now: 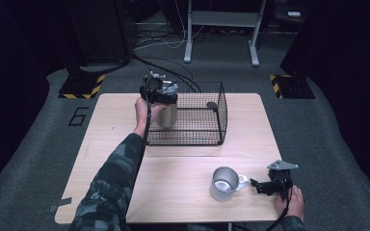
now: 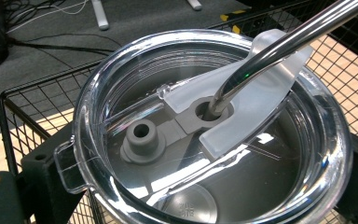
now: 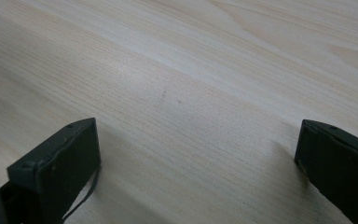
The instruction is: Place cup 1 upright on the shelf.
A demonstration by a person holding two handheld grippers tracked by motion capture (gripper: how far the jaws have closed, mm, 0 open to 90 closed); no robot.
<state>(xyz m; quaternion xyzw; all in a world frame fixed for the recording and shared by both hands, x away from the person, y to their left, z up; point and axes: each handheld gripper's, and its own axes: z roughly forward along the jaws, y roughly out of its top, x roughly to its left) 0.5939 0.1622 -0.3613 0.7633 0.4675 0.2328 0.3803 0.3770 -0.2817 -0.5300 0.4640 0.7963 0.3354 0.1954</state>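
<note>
A steel tumbler [image 1: 166,115] with a clear lid [image 2: 205,140] and a metal straw [image 2: 279,42] hangs at the left end of a black wire basket [image 1: 200,126]. My left gripper [image 1: 165,97] is shut on it just below the lid, one jaw on each side. A steel mug [image 1: 223,184] with a white handle stands on the table near the front edge. My right gripper [image 1: 259,185] rests just right of the mug, pointing at it. Its jaws are wide apart over bare wood [image 3: 196,116] and hold nothing, so it is open.
A small dark round object [image 1: 212,105] lies in the basket's far right corner. The wooden table [image 1: 115,159] has bare room in front of the basket. Cables and a metal stand [image 1: 221,29] are on the floor behind it.
</note>
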